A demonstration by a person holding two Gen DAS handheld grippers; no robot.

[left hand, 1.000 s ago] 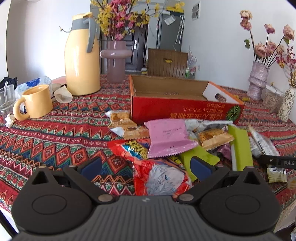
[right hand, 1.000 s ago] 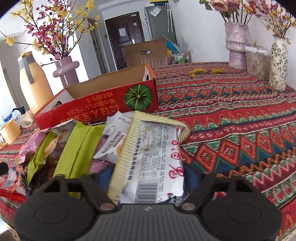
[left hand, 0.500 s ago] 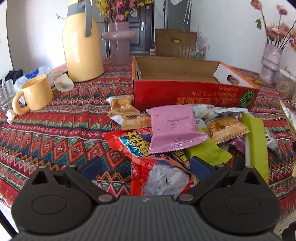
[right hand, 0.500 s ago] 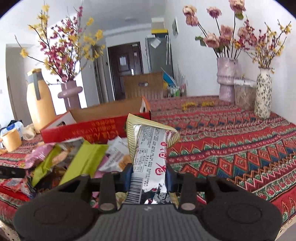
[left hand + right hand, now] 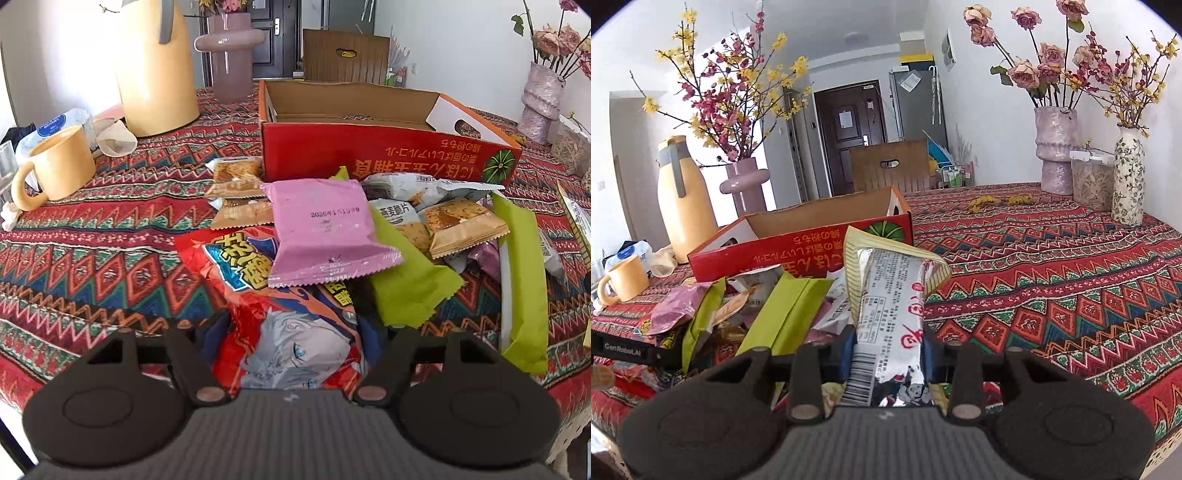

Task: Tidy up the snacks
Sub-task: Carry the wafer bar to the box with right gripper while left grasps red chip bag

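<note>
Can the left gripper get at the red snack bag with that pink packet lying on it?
Probably yes. The pink packet covers only the far part of the red snack bag; its near end already lies between the closing left gripper fingers.

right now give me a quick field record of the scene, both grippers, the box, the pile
left gripper: closing, red snack bag between its fingers
right gripper: shut on silver snack packet, lifted off the pile
red cardboard box: open, no snacks visible inside
snack pile: loose on patterned tablecloth, in front of the box
top of pile: pink packet lying over the red bag
nearby: yellow mug, yellow jug
</note>
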